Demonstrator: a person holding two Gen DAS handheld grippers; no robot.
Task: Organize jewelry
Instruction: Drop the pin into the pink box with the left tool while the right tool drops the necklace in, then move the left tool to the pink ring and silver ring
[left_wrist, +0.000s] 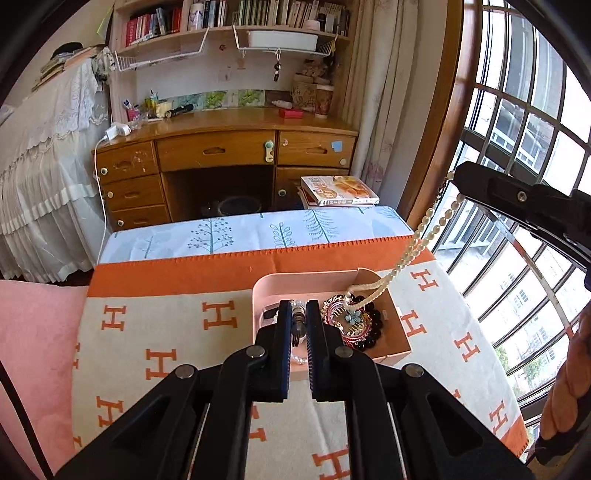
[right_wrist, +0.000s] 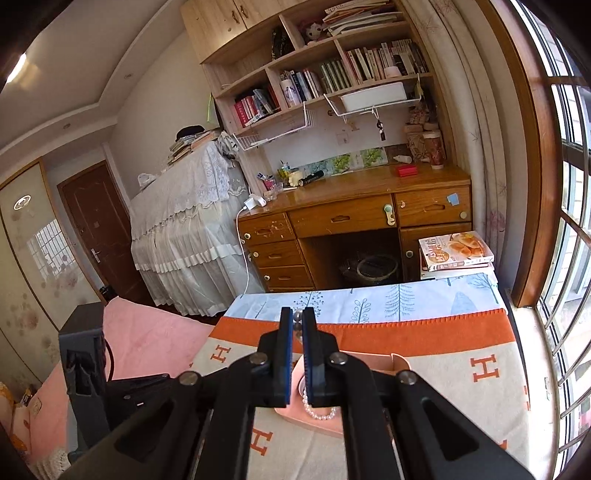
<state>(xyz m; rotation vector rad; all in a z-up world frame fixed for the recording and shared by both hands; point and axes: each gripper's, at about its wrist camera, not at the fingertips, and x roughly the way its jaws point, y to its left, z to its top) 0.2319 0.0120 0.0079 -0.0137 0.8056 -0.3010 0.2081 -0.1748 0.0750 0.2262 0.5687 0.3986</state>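
Observation:
A pink jewelry box sits on the orange-and-cream blanket. It holds a dark bead bracelet, a pink hair comb with a blue flower and other pieces. My left gripper is over the box's left part, nearly shut around a small metallic piece. My right gripper is shut on the pearl necklace and holds it up; the strand hangs down into the box. In the right wrist view the box lies under the fingers, with a pearl bracelet.
The blanket covers a bed with a blue tree-print sheet. A pink cushion lies left. A wooden desk, a book stack and a barred window stand beyond.

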